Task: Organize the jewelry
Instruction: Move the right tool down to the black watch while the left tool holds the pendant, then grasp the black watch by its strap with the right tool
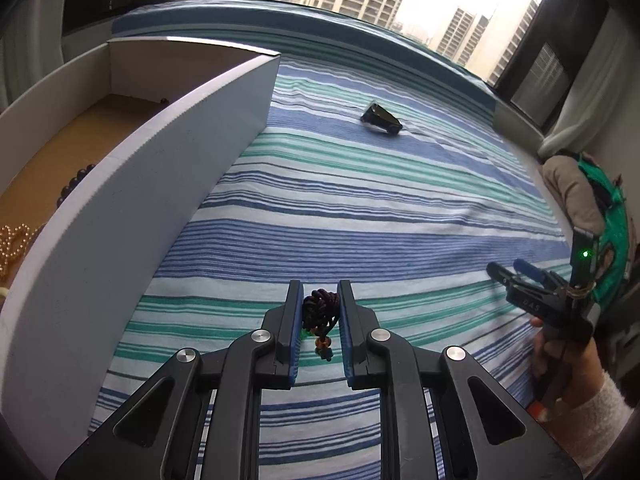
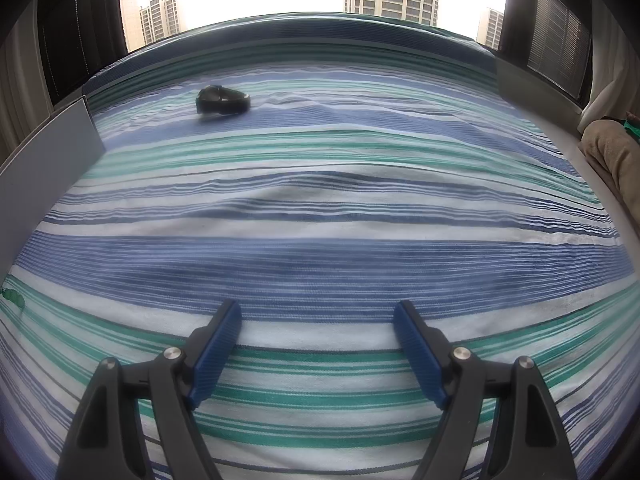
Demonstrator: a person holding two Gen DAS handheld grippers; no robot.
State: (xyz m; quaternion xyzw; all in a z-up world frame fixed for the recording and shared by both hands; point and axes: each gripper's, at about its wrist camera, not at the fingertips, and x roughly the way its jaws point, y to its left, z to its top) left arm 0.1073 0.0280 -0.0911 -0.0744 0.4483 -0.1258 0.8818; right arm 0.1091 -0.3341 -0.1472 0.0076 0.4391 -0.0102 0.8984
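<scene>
My left gripper [image 1: 319, 292] is shut on a dark braided cord bracelet [image 1: 318, 310] with small orange and green beads hanging under it, held just above the striped bedspread [image 1: 360, 208]. A white cardboard box [image 1: 132, 184] stands to its left; dark beads [image 1: 74, 184] and a pearl strand [image 1: 16, 240] lie inside. A black watch [image 1: 382, 119] lies further off on the bed, and it shows in the right wrist view [image 2: 222, 101] at the far left. My right gripper [image 2: 318, 312] is open and empty over the bed; it shows in the left wrist view [image 1: 510, 270] at the right.
The box wall [image 2: 44, 176] shows at the left edge of the right wrist view. A small green bit [image 2: 12, 295] lies on the bed at the left edge. A beige cushion [image 2: 612, 152] sits at the right. A window runs behind the bed.
</scene>
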